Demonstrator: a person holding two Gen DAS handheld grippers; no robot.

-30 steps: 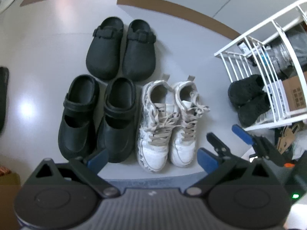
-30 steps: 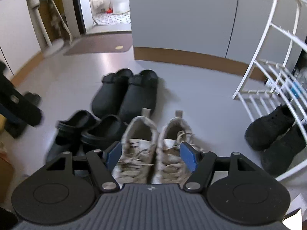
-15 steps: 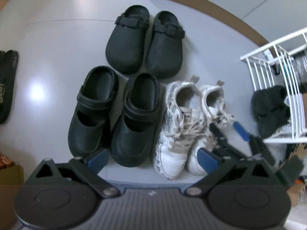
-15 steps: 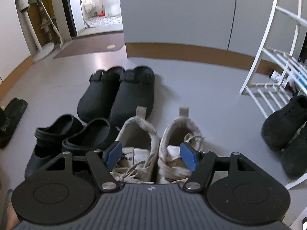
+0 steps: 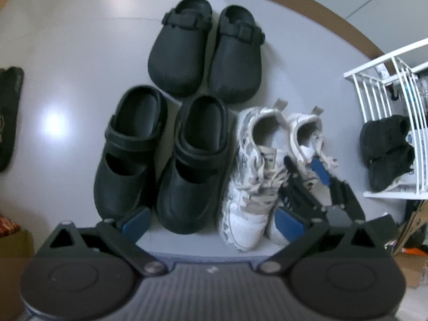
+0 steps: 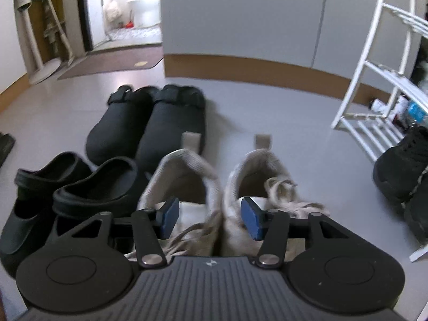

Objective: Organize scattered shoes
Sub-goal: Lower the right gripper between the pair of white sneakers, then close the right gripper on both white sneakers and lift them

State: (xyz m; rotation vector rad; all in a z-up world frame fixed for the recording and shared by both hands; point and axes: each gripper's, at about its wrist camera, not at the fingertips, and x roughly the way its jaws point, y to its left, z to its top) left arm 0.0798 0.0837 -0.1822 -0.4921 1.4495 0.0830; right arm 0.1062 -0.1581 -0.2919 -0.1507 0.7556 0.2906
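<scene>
A pair of white sneakers (image 5: 251, 176) stands on the grey floor, toes toward me. My right gripper (image 6: 211, 218) is low over the sneakers (image 6: 187, 171) and its jaws are closing. One blue pad (image 6: 169, 214) is in the left shoe's opening and the other in the right shoe's, with the two inner collars between them, untouched. In the left wrist view the right gripper (image 5: 307, 171) lies across the laces. My left gripper (image 5: 211, 222) hovers wide open above the toe of a black strap clog (image 5: 192, 165), holding nothing.
The second strap clog (image 5: 128, 155) stands left of its mate, and a pair of black closed clogs (image 5: 182, 50) sits behind. A white wire rack (image 5: 374, 75) at right holds black sneakers (image 5: 385, 149). A dark slipper (image 5: 10, 112) lies far left. A brown doormat (image 6: 107, 65) is by the doorway.
Both grippers have sunk toward the shoes. The right gripper came down onto the white sneakers, and its jaws narrowed around the inner collars.
</scene>
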